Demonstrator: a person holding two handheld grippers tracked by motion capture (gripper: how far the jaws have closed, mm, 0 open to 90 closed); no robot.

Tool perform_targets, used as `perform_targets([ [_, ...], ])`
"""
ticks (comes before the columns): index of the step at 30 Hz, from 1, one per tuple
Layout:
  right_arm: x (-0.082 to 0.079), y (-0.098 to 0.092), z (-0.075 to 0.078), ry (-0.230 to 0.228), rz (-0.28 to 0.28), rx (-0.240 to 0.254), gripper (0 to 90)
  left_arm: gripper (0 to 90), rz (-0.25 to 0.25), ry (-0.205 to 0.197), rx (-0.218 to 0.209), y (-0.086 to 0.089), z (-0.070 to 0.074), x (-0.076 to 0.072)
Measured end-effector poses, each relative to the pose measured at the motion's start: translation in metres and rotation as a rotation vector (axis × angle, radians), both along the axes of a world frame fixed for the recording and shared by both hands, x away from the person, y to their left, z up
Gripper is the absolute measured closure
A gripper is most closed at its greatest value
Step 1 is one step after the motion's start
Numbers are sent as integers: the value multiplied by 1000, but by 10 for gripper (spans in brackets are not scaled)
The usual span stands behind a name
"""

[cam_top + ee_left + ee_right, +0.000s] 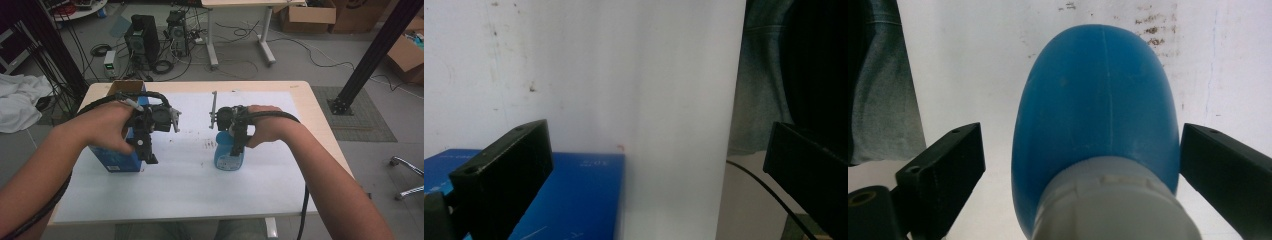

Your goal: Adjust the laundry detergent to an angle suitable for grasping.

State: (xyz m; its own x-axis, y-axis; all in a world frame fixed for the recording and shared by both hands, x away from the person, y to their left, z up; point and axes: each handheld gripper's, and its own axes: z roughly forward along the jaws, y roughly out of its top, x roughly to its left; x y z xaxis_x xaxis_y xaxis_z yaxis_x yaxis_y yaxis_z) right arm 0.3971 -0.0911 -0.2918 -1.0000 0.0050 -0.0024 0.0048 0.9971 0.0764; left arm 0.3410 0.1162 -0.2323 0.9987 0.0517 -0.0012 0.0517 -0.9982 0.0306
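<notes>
- Grey-capped blue bottle (pixel 1098 130) sits between the right gripper (pixel 1083 165) jaws; the right jaw looks just touching, the left stands off with a gap, so no grip.
- On the table (pixel 300 100) it stands at about 3 o'clock of the blue box (pixel 117 159).
- Left gripper (pixel 649 175) jaws spread wide above that box, holding nothing.
</notes>
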Motion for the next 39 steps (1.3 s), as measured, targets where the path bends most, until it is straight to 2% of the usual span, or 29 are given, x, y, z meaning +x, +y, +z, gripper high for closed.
perform_targets([
  [11,2,0,-4,-3,3,3,75,2,6,-1,0,2,-1,1],
  [13,1,0,-5,-10,10,1,125,3,7,1,-3,1,-1,1],
  [18,-1,2,-4,-19,26,3,140,3,9,1,2,1,-2,2],
  [23,0,1,-5,-28,19,-7,152,3,9,1,0,0,-2,2],
  [29,-2,3,-5,-38,37,-13,223,3,13,1,3,1,-4,3],
  [39,0,4,-5,-39,42,-11,278,3,16,4,6,2,-6,5],
])
